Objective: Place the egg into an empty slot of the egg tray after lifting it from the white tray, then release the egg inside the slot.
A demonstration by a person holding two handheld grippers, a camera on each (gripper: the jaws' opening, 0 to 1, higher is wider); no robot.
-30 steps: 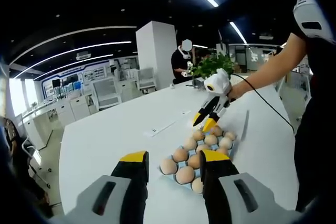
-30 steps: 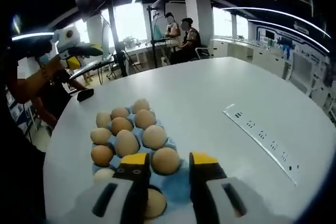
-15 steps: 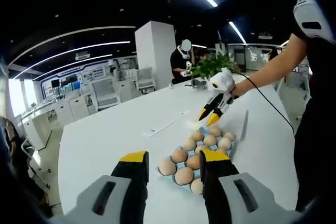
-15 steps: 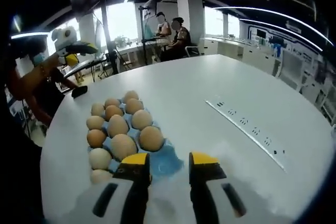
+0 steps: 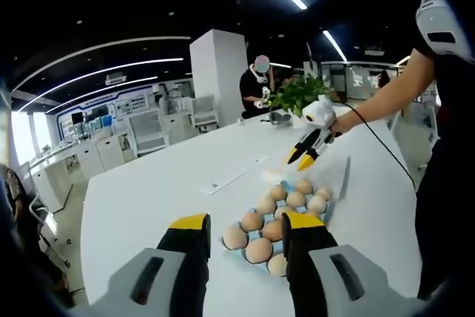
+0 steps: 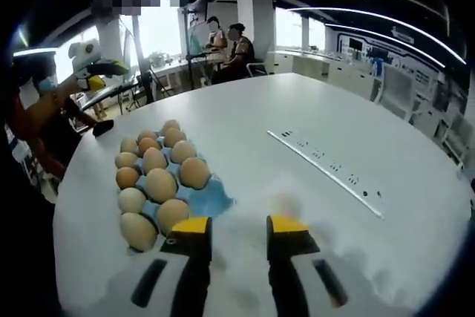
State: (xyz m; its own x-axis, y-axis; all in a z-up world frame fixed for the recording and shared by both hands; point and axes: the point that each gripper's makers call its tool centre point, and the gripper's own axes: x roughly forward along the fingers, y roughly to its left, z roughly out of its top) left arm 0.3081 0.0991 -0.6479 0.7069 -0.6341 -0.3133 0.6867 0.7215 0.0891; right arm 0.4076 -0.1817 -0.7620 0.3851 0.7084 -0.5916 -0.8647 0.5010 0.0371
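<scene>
Two grippers hang above a white table [image 6: 312,109] with nothing in them.

Left gripper [image 5: 241,228] has its jaws spread apart. Right gripper [image 6: 239,228] is spread too, above a blurry egg [image 6: 286,204] on the pale white tray [image 6: 326,235]. Many brown eggs sit in the blue egg tray [image 6: 211,198], just left of it.

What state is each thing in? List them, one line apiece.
left gripper: open, empty, held above the table.
right gripper: open, empty, aimed toward the lone egg.
egg tray: blue, mostly filled, one bare slot at the corner nearest the right gripper.
lone egg: outside the egg tray, lying loose and ungripped on a pale, blurred surface.
power strip: flat on the table, nothing plugged in.
</scene>
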